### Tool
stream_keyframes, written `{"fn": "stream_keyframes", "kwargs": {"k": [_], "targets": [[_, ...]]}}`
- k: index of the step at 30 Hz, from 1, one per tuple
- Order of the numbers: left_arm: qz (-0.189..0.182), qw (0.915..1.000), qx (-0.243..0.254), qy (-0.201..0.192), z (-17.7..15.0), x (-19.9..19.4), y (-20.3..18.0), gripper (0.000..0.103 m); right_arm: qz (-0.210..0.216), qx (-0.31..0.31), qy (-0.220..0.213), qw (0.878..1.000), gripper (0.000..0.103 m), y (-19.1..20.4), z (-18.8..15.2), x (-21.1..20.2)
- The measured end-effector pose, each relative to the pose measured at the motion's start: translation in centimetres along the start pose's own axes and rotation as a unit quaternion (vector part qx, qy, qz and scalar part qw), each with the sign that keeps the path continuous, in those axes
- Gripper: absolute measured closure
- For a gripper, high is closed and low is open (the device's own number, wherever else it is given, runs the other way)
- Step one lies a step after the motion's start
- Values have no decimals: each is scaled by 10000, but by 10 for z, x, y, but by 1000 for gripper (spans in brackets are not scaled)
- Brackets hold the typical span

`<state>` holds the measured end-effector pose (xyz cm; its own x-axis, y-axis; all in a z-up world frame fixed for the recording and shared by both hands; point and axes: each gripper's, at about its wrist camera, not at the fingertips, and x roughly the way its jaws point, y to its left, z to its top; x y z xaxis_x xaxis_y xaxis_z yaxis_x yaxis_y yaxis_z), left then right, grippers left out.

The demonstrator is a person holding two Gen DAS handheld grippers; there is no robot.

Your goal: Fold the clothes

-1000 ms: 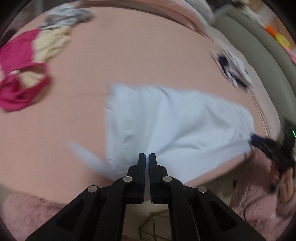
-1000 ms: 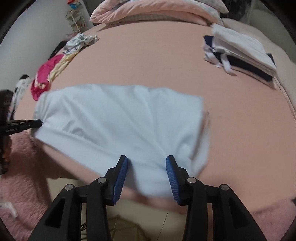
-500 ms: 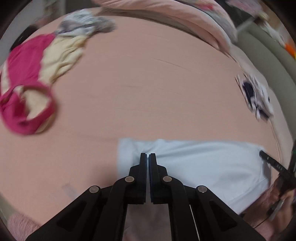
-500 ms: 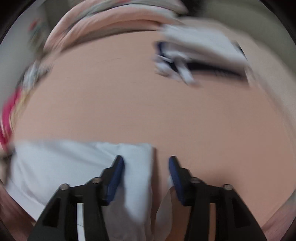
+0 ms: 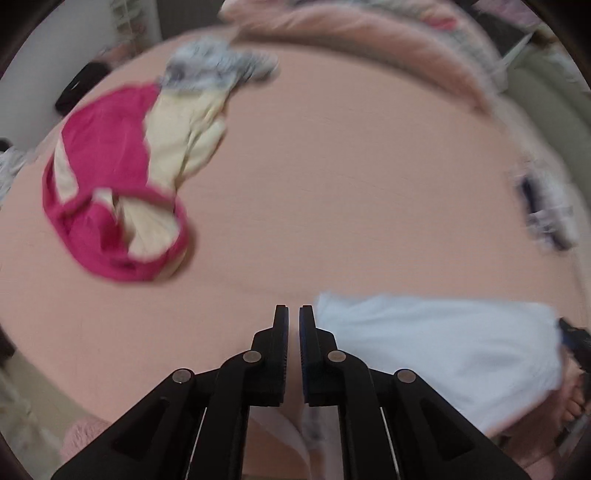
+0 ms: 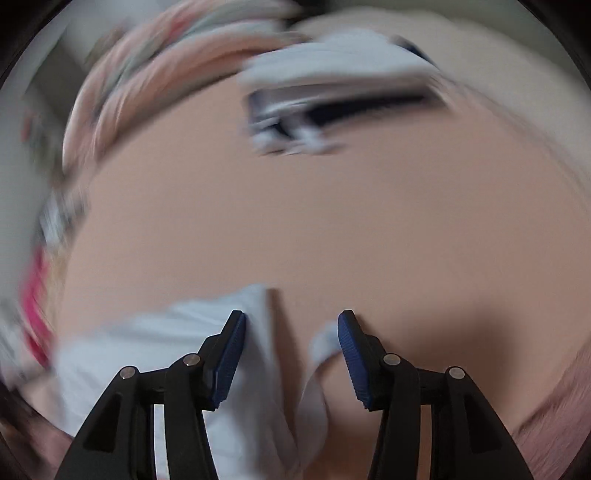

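Note:
A pale blue garment (image 5: 436, 343) lies at the near edge of the pink bed (image 5: 332, 192), to the right of my left gripper (image 5: 290, 312). The left gripper's jaws stand almost together with nothing visibly between the tips; pale cloth hangs below them. In the right wrist view the same garment (image 6: 166, 343) lies at lower left, with a sleeve or flap (image 6: 319, 343) between the fingers. My right gripper (image 6: 291, 321) is open and wide, above the garment's right edge. The view is blurred.
A magenta and cream garment (image 5: 110, 184) and a grey patterned one (image 5: 218, 68) lie at far left. A folded white and navy stack (image 6: 332, 92) sits at far right, also in the left view (image 5: 546, 210). Pink pillows (image 5: 351, 29) line the head.
Both grippers have tilted up and moved; the pale blue garment has slid toward the bottom of both views. The left gripper now sits left of the garment's edge. The right stays open.

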<state>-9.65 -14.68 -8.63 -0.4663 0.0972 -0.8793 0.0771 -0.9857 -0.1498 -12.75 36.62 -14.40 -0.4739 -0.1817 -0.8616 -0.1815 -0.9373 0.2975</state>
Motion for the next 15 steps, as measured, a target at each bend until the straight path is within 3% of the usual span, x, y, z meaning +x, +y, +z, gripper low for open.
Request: {"fn": "stream_keyframes", "kwargs": {"k": [3,5,7,11,13,15], "targets": [[-833,9949,569,-21,-14,-2,-50,85,133,-611,-84,9980,53,28,-9,-12],[-943,9901,1017,209,-32,16,-87,79,371,-995,77,9943,51,52,-22,-7],[-622,9863,1313,781,-47,44,-108,79,140,-1366,143,9904,51,65,-41,3],[-346,9871,1370,751,-58,41,-91,79,-331,-1831,174,9824,51,69,-61,10],[67,9882,1283,830,-58,35,-67,79,-578,-1673,176,9841,49,45,-55,6],[780,9836,1410,805,-57,28,-57,79,-680,-1391,160,9878,46,25,-49,-1]]}}
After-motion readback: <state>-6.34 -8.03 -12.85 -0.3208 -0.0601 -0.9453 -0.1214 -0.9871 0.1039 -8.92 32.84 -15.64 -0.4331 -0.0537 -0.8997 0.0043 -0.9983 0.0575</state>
